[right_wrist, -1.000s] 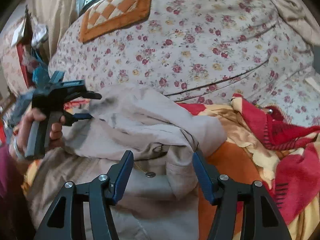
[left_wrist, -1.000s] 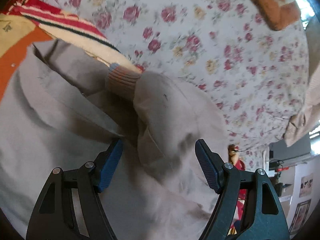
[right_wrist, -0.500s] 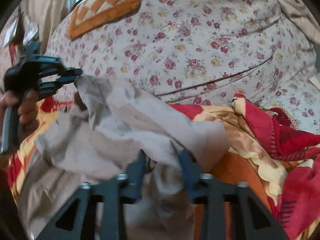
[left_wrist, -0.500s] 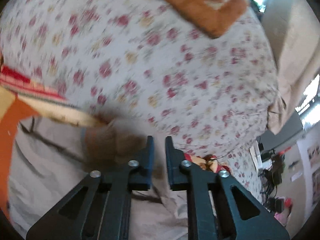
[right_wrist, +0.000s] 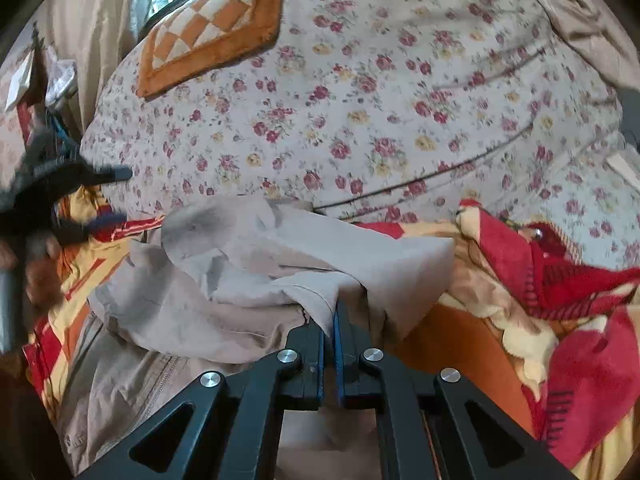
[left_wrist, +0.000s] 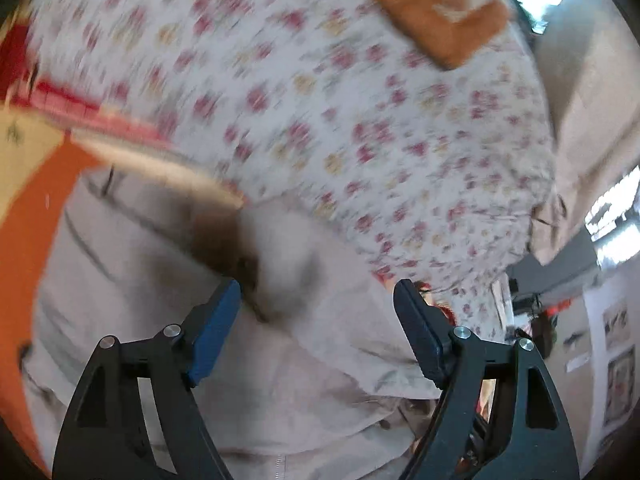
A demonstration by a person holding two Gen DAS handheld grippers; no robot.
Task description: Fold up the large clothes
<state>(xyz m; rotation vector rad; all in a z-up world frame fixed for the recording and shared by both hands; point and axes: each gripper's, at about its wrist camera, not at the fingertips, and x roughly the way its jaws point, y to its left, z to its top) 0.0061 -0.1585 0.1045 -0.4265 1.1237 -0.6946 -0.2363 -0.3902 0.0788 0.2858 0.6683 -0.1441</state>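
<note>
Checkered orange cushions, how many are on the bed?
1: the checkered orange cushion lies on the floral bedspread at the far side, near the window. Others may be hidden.

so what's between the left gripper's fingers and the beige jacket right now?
Nothing. The left gripper has just opened and hangs clear above the beige jacket; its own wrist view shows the gap empty. The right wrist view agrees.

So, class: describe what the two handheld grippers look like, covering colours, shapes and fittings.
Both the left gripper and right gripper are matte black, with angular fingers pierced by triangular cut-outs, round silver bolt heads at the pivots, and flat blue pads lining the fingers' inner faces.
</note>
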